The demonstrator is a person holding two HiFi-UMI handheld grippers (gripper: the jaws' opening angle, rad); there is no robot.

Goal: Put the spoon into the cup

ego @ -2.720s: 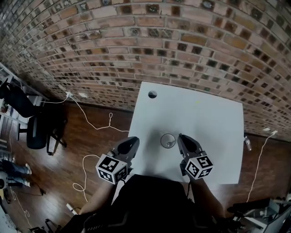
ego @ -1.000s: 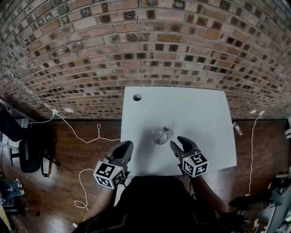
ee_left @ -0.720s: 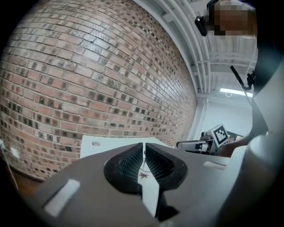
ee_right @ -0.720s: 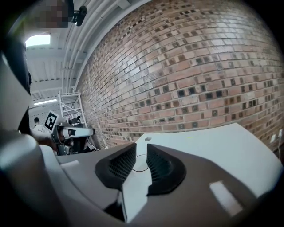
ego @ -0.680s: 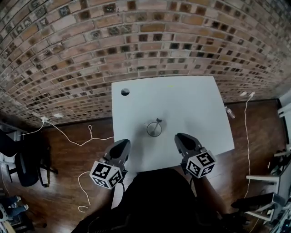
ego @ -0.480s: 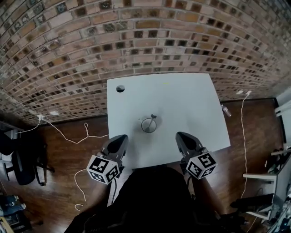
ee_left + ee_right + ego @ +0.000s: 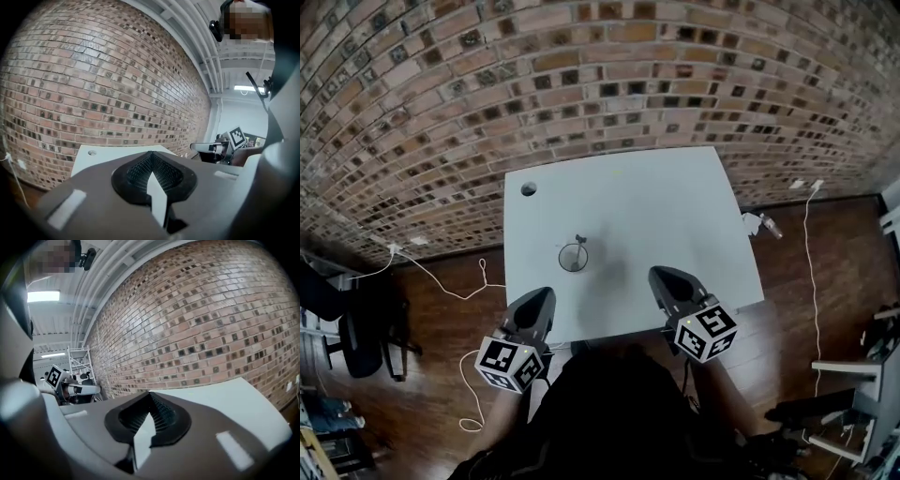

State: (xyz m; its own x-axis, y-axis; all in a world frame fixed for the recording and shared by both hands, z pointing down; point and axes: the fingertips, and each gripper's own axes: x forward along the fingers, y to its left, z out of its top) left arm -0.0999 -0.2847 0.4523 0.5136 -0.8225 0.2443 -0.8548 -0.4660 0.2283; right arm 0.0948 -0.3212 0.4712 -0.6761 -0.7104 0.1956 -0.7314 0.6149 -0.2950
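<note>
Head view: small clear glass cup [image 7: 573, 257] on white table [image 7: 675, 206], beyond both grippers; thin metal spoon [image 7: 579, 240] already inside, handle leaning far-right. Left gripper [image 7: 543, 295] nearer cup than right gripper [image 7: 657, 275]. Both clenched, empty.

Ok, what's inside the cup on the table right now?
The spoon stands in the cup, its handle poking over the far rim. The bowl end down inside is too small to make out, and nothing else shows there.

Even indoor light, strong fisheye edge distortion
</note>
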